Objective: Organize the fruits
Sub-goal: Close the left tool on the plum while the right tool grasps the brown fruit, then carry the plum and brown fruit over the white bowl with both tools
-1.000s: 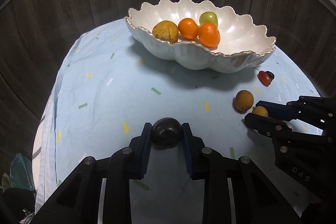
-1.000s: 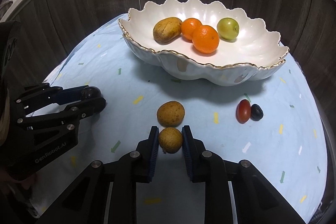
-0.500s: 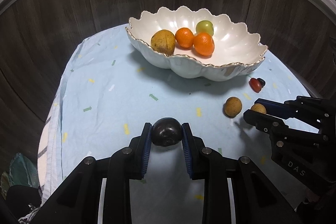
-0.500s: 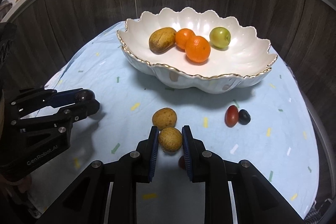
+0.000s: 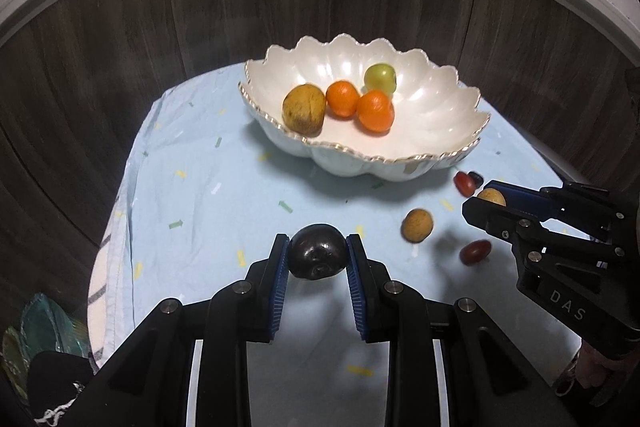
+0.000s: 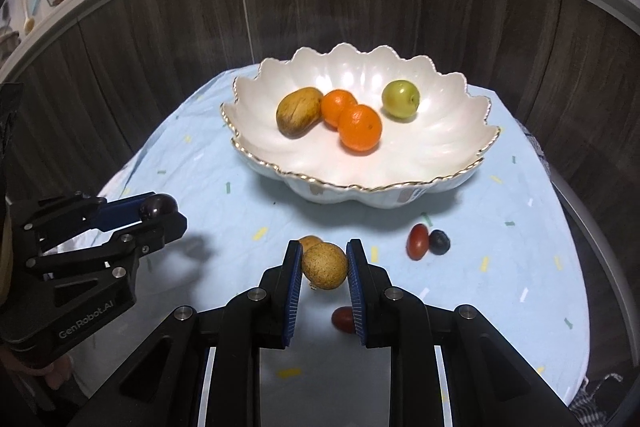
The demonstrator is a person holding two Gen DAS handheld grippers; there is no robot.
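A white scalloped bowl [image 5: 436, 107] [image 6: 452, 131] at the far side of the table holds a brown fruit [image 5: 304, 108], two oranges [image 5: 375, 111] and a green fruit [image 5: 380, 78]. My left gripper [image 5: 318, 257] is shut on a dark plum [image 5: 318, 255], raised above the cloth; it also shows in the right wrist view [image 6: 158, 213]. My right gripper [image 6: 324, 265] is shut on a small tan fruit [image 6: 324, 265], also raised; it shows in the left wrist view [image 5: 490, 201].
On the light blue cloth [image 5: 200, 179] lie another tan fruit [image 5: 417, 225] [image 6: 310, 242], a red cherry tomato [image 5: 475, 251] [image 6: 343, 319], and a red tomato [image 6: 417, 247] beside a dark berry [image 6: 439, 241]. Dark wood panels rise behind the table.
Both grippers have lifted up and back from the cloth with their fruits. A red cherry tomato that lay under the right gripper has come into view.
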